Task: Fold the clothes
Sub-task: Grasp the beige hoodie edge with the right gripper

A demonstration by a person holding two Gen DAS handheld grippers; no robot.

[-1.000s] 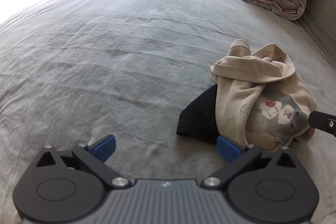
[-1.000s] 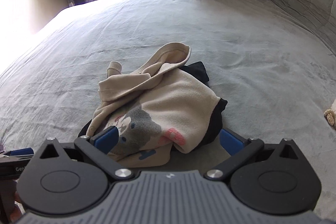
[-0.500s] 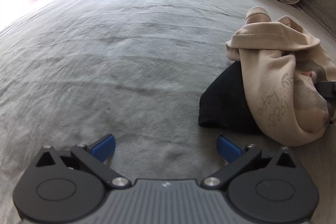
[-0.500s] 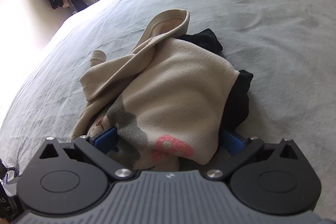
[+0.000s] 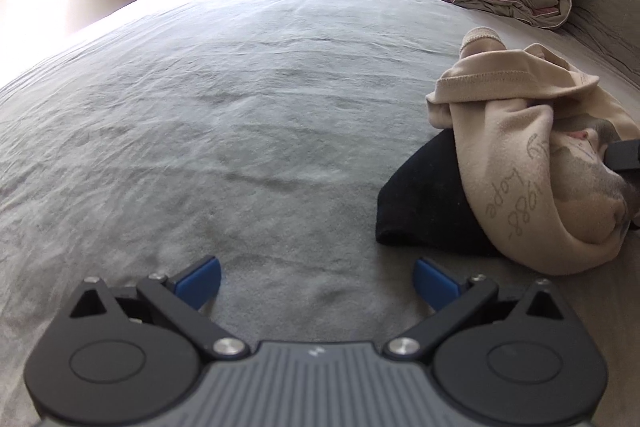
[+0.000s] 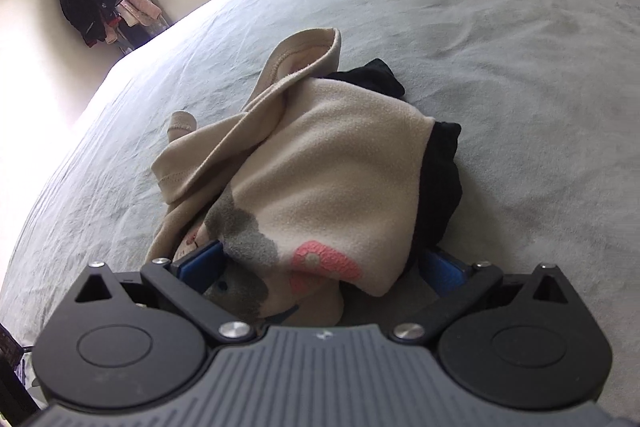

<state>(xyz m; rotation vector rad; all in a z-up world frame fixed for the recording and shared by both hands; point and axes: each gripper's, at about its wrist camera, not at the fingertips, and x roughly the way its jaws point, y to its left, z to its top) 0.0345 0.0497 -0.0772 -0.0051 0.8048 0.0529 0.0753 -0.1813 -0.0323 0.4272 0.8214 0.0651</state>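
I worry my right gripper (image 6: pixel 320 267) may pinch the black cloth (image 6: pixel 438 183) too and drag both; its fingers are wide apart around the cream sweater's (image 6: pixel 320 167) near edge, squeezing nothing; the sweater lies bunched on the bed (image 5: pixel 240 107), at 3 o'clock from my left gripper (image 5: pixel 316 281), which is wide apart, holding nothing.
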